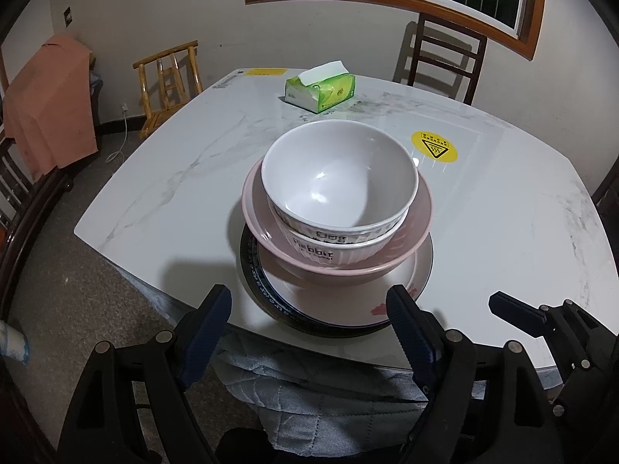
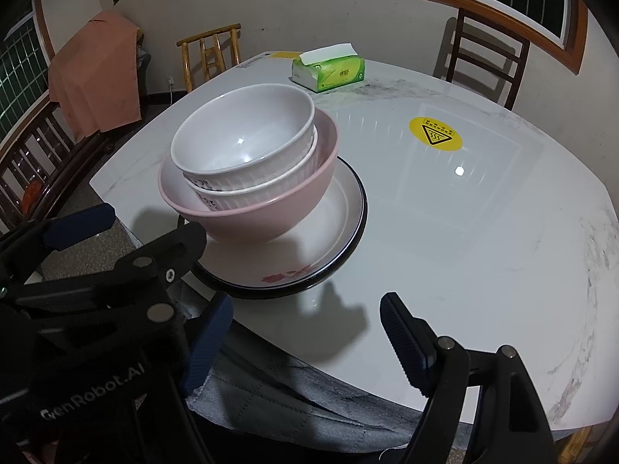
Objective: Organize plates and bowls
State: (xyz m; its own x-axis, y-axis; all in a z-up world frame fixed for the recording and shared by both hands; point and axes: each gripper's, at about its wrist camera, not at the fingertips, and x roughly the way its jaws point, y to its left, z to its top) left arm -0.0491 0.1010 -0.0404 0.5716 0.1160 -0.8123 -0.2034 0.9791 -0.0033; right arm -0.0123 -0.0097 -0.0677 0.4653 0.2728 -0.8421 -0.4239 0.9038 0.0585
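Both hand-held grippers hang above the near edge of the white marble-patterned table (image 1: 154, 178), each pointed down at it. On the left gripper (image 1: 311, 323) the black jaws with blue ribbed pads stand wide apart with nothing between them, just in front of the stack of dishes. On the right gripper (image 2: 305, 334) the jaws are likewise spread and empty, over bare tabletop to the right of the stack.

That stack sits near the table's front edge: a white plate with a dark patterned rim and a red flower print (image 1: 340, 309) at the bottom, a pink bowl (image 1: 387, 259) on it, and two white ribbed bowls nested inside, the lower white bowl (image 1: 348, 249) printed "Rabbit" and the upper white bowl (image 1: 336, 174) printed "Dog".

Farther back lies a green tissue pack (image 1: 321, 91), with a round yellow warning sticker (image 1: 433, 147) to the right of the bowls. Wooden chairs stand around the table.
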